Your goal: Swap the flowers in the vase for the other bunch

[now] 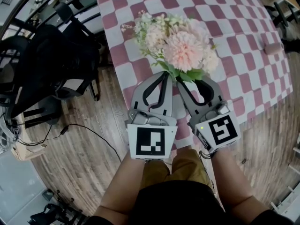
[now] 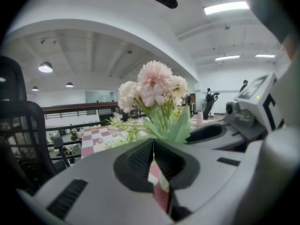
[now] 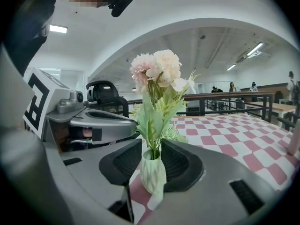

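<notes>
A bunch of pale pink and cream flowers (image 1: 183, 50) stands in a small pale green ribbed vase (image 3: 152, 172). My right gripper (image 3: 152, 142) is shut on the vase, one jaw on each side of its body. My left gripper (image 2: 153, 142) comes in from the left, its jaws shut at the leaves and stems just above the vase's mouth. In the head view the two grippers (image 1: 166, 74) (image 1: 193, 80) sit side by side at the table's near edge, and the blooms hide the vase. A second bunch of whitish-green sprigs (image 1: 142, 26) lies on the table behind.
The table (image 1: 234, 13) has a red and white chequered cloth. A small pink object (image 1: 272, 48) stands at its right side. A black office chair (image 1: 47, 60) and a cable (image 1: 84, 130) are on the wooden floor to the left.
</notes>
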### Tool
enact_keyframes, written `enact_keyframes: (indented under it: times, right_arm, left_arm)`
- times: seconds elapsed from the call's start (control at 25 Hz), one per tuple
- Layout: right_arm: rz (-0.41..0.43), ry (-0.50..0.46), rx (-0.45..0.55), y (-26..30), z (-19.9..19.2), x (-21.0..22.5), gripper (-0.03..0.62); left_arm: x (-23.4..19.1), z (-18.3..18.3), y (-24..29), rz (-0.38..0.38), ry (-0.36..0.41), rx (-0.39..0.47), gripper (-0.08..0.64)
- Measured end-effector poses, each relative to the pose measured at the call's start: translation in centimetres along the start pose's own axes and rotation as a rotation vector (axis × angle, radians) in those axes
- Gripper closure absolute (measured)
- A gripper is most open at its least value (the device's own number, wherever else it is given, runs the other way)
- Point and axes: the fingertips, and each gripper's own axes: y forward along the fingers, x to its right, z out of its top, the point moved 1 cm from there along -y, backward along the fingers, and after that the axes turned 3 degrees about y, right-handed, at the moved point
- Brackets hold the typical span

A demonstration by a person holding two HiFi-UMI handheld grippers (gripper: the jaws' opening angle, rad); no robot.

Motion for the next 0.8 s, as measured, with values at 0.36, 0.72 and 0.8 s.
enact_keyframes:
  times: [0.36,0.72,0.8]
  right_arm:
    - [0.002,-0.029,-0.036,-1.8,0.8,-0.4,0.469]
    - [0.008,-0.064,0.019,-4.0,3.0,-1.7,0.469]
    - [0.008,-0.074,0.027,-4.5,3.5,-2.1,0.469]
  left_arm:
    - [0.3,2.0,-1.0,0.009,0.023,0.025,0.551]
    - [1.0,4.2,-2.9,0.013,0.037,0.058,0.551]
    - [1.2,4.7,-3.4,0.016,0.035,0.068,0.551]
